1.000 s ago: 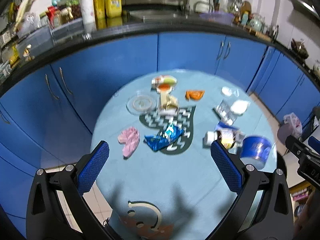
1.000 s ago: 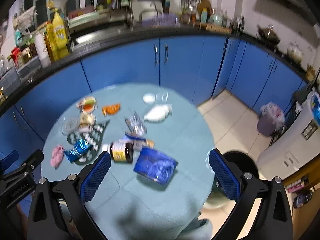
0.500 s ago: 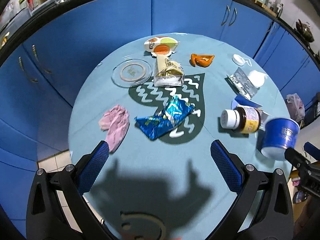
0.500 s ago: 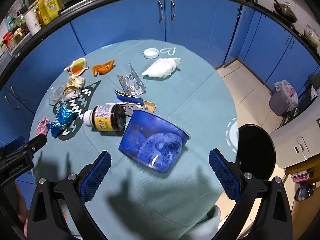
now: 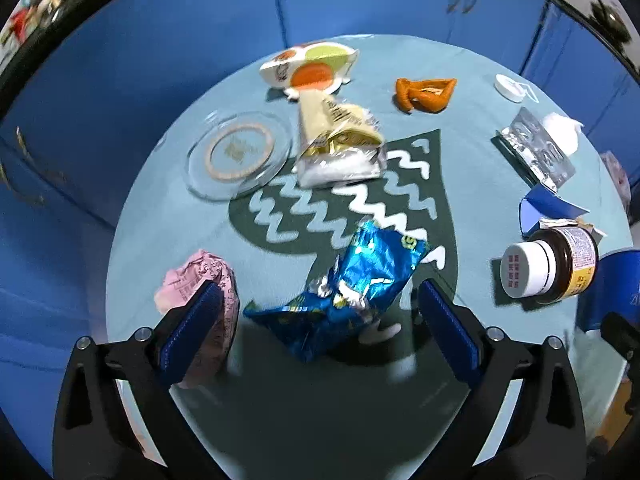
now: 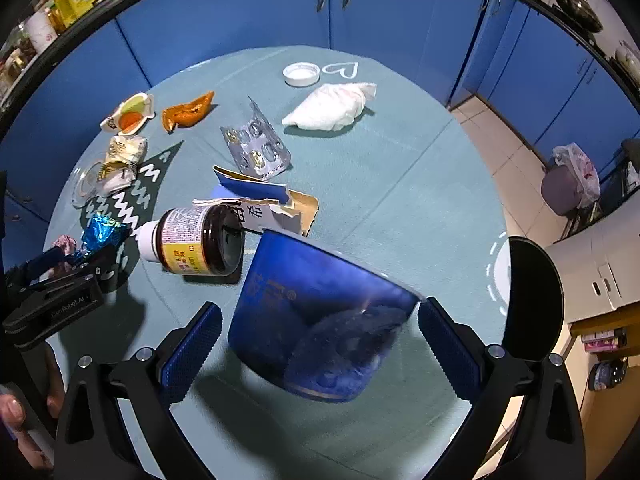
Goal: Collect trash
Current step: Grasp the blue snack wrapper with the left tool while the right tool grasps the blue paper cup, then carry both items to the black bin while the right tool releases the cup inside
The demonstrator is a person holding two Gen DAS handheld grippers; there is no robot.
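Observation:
A round teal table (image 5: 472, 80) holds scattered trash. My left gripper (image 5: 320, 320) is open, its fingers either side of a crumpled blue foil wrapper (image 5: 360, 280); a pink wrapper (image 5: 196, 280) lies by its left finger. My right gripper (image 6: 320, 344) is open around a blue paper cup (image 6: 320, 320) lying on its side, not touching it. A brown jar with a white cap (image 6: 192, 244), torn blue card (image 6: 256, 192), a blister pack (image 6: 256, 148), white tissue (image 6: 332, 108), orange peel (image 6: 188, 112) and a cream wrapper (image 5: 340, 140) lie further off.
A glass saucer (image 5: 240, 152) and a white cap (image 6: 302, 74) sit on the table. Blue cabinets (image 6: 240, 20) curve behind it. A black round bin (image 6: 536, 296) stands at the table's right edge, and a bagged bin (image 6: 572, 176) is on the floor.
Both grippers have dropped closer to the table. The left one has closed in on the blue foil wrapper, the right one on the blue cup. Both stay open.

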